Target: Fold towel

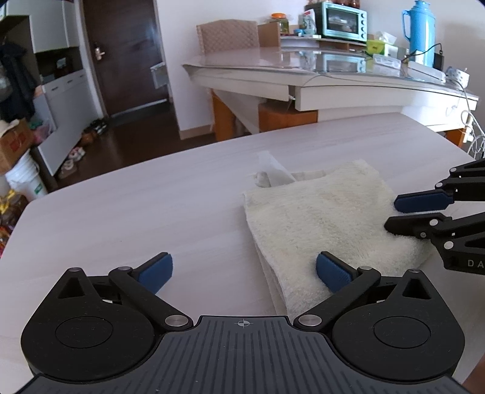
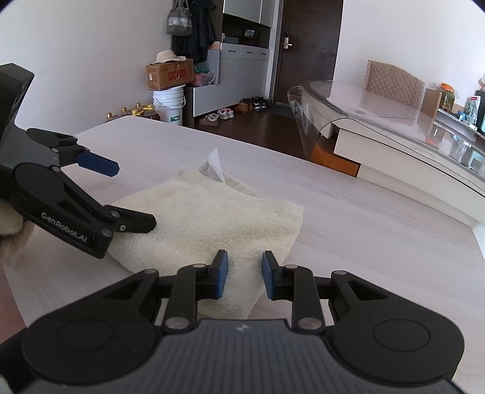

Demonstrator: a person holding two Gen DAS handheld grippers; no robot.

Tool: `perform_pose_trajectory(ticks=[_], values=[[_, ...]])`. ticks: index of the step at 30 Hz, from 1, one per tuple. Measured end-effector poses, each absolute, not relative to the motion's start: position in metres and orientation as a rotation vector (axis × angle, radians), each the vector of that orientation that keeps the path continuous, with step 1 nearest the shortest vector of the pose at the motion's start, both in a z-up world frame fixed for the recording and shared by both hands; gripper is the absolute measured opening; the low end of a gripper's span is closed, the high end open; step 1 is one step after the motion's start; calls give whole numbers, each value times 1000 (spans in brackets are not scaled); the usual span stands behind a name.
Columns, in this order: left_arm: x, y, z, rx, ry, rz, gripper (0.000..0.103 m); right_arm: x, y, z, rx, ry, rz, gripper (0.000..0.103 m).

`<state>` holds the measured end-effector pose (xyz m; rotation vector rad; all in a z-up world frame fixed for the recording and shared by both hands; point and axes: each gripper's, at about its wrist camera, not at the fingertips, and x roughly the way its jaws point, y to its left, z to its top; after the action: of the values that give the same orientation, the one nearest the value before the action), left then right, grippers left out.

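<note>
**Ana:** Judging by the layers, the cream towel [image 1: 327, 218] is already folded into a compact, roughly square stack; doubled edges show along its near side, and a white care label [image 2: 215, 165] sticks up at the far corner

**Ben:** So what is left?

**Ana:** Perhaps one more fold, or only a tidying of the edges; the pictures do not settle which. The towel lies flat on the pale wood-grain counter [image 1: 136, 206], towards its right half in the left wrist view

**Ben:** And the tools?

**Ana:** The left tool [image 1: 244, 274] stands wide open, one blue pad over bare counter, the other over the towel's near corner, gripping nothing. The right tool [image 2: 245, 274] is narrowly parted over the towel's near edge. Whether its pads pinch any cloth, she cannot tell; a gap shows between them

**Ben:** The room?

**Ana:** A home. Beyond the counter is a glass-topped dining table [image 1: 272, 65] with a teal toaster oven [image 1: 344, 19] and a blue thermos [image 1: 419, 31], a quilted chair [image 1: 227, 35] behind it. There is a dark door [image 1: 121, 51], shoes [image 2: 225, 113] on the dark floor, and a white bucket [image 2: 169, 104] under a cardboard box [image 2: 169, 74]
</note>
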<state>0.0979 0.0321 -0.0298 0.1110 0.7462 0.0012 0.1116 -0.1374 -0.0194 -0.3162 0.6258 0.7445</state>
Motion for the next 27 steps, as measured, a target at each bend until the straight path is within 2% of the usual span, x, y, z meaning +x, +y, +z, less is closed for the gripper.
perform_pose_trajectory(ticks=[12,14,15,16,20,23,24,27], values=[[112,52,-7,140,668,-95,101,130,-124,-1,-327,583,801,31],[127,61,-1,121,674,-236,94,136,-123,-2,-326,583,798,31],[129,62,-1,116,677,-249,71,138,-124,-2,-319,583,795,31],[139,67,0,104,692,-288,55,139,-126,-3,-309,585,791,31],[158,73,-4,113,713,-348,51,141,-134,-7,-285,598,773,31],[165,71,-10,139,733,-367,27,142,-140,-9,-281,603,758,31],[167,70,-13,152,742,-373,14,142,-141,-10,-282,605,755,31],[165,66,-16,195,740,-375,8,145,-143,-11,-290,608,748,31]])
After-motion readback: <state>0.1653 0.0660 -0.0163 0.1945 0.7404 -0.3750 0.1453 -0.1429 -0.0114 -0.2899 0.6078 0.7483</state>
